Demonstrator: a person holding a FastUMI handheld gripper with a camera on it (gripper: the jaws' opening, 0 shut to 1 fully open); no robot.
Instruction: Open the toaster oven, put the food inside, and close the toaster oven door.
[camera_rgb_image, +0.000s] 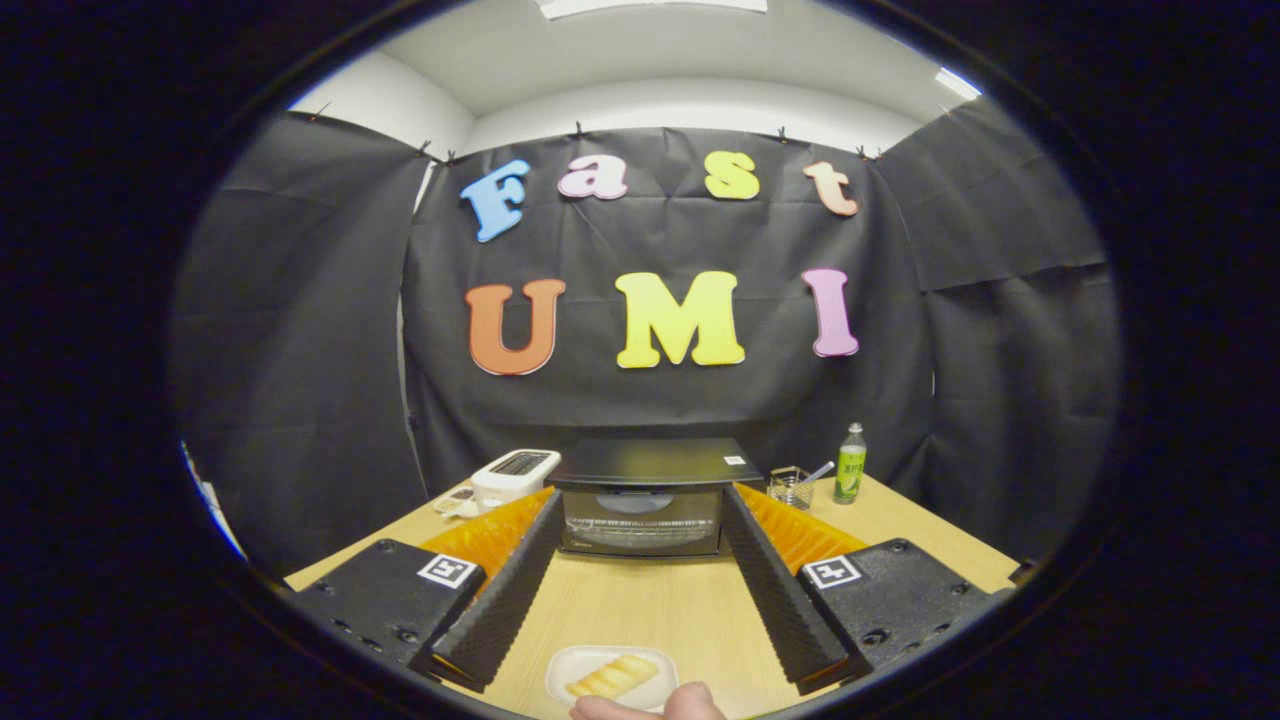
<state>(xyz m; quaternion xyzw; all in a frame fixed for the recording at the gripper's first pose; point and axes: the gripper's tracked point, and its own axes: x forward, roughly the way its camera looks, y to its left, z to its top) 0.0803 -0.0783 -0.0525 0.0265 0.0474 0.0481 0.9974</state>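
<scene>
The gripper (640, 520) hangs above a light wooden tabletop (660, 600), its two fingers (505, 600) spread wide with nothing between their ribbed inner faces but bare wood. Each finger's housing carries a square printed marker on top.

Straight ahead, framed between the fingertips, stands the black toaster oven (645, 495). Its glass door is closed and upright, and a wire rack shows faintly through the glass. A small white sticker sits on the oven's flat top near the right rear corner.

Near the base of the fingers, between them, a small white tray (565, 672) rests on the tabletop. It holds one piece of food (612, 677), a pale yellow ridged bread stick lying diagonally. A person's fingertips (650, 705) touch the near rim of the tray.

To the left of the oven, well behind the left finger, is a white pop-up toaster (515, 474), with a small flat dish (455, 500) of dark bits just in front of it; what the bits are is too small to tell. To the right of the oven stands a small wire basket (790, 487) with a utensil handle leaning out of it, and beside that an upright green-labelled bottle (851, 463) with a white cap. Black cloth closes the booth behind the tabletop.
</scene>
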